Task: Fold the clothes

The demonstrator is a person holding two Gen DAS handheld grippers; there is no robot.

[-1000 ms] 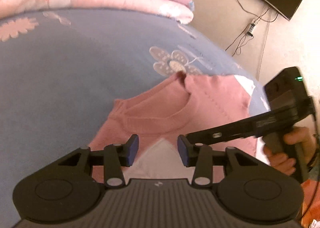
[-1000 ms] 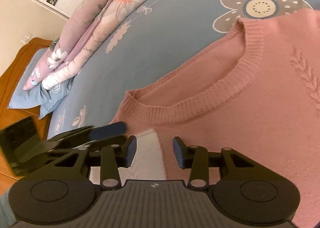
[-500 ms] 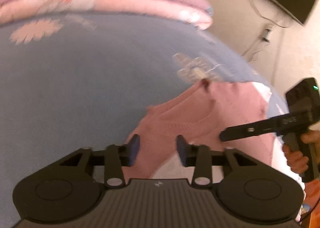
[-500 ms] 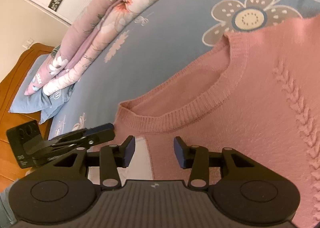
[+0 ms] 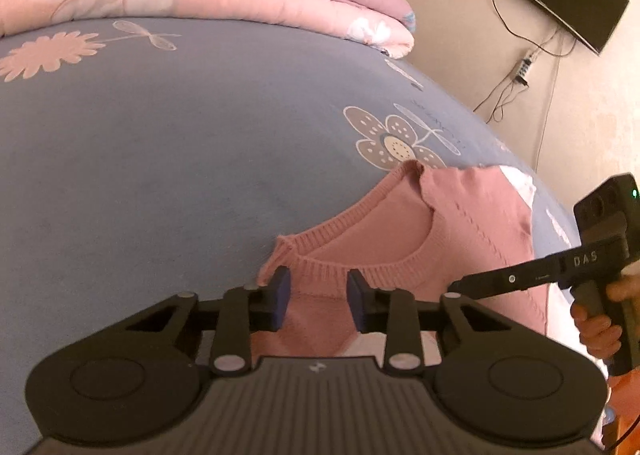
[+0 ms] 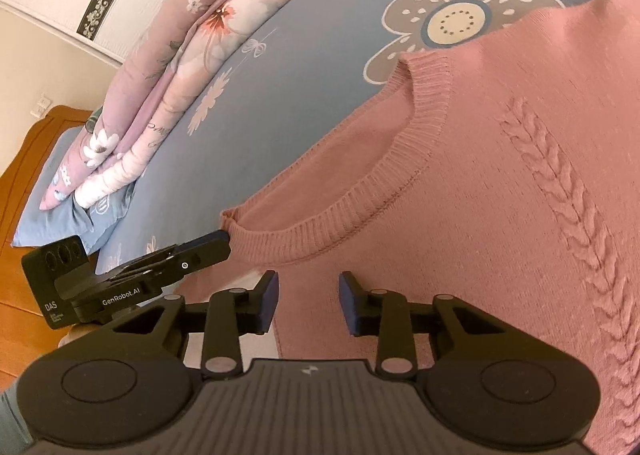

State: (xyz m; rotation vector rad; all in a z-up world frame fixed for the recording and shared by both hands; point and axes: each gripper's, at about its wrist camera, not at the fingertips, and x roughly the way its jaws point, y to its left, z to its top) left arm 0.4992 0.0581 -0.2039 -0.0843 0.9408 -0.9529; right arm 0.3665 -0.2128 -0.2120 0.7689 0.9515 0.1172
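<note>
Two tools, left tool (image 5: 315, 297) and right tool (image 6: 307, 301), hover spread wide and empty at the ribbed collar (image 6: 320, 211) of the pink sweater (image 6: 500, 195) lying on the bed (image 5: 160, 155); a grasp near the collar seems likely.

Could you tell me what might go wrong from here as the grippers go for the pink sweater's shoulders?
1. The left gripper is open over the pink sweater close to the ribbed collar; a shallow pinch may catch one knit layer only, so the fold drags unevenly.
2. White fabric shows under the sweater's near edge and could be grabbed along with it.
3. The right gripper sits close beside the left one, so they may collide.
</note>
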